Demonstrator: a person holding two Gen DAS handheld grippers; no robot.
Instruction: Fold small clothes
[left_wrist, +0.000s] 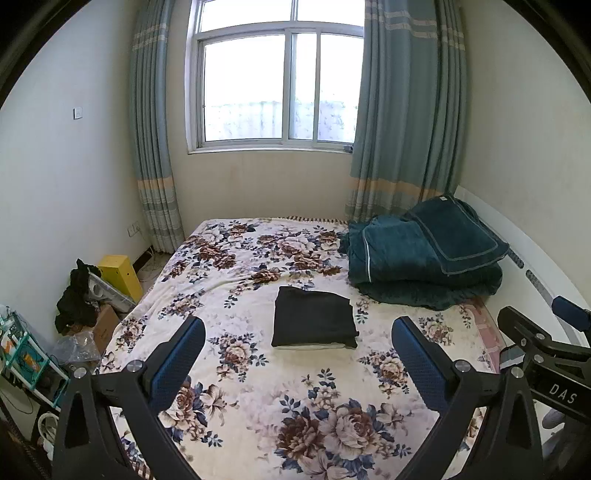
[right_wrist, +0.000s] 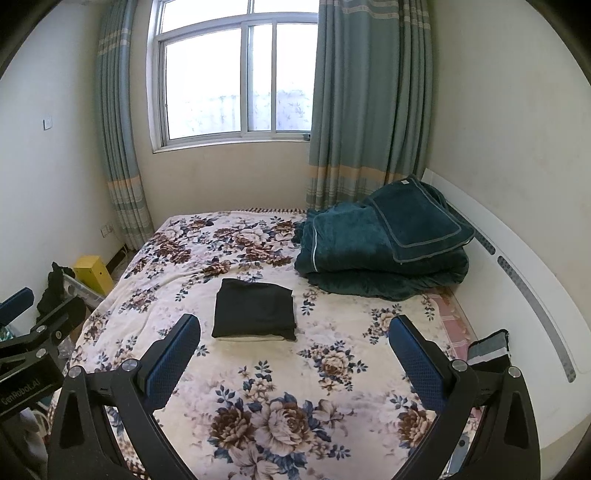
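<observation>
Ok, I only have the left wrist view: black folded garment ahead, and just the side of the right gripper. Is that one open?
Observer: Yes. In the right wrist view the right gripper has its jaws wide apart with nothing between them.
Operator: Is it touching the garment?
Observer: No. The black folded garment lies flat on the floral blanket, ahead of both blue pads.
Operator: What is on its far right?
Observer: The white headboard, with a long grey strip running along it.
</observation>
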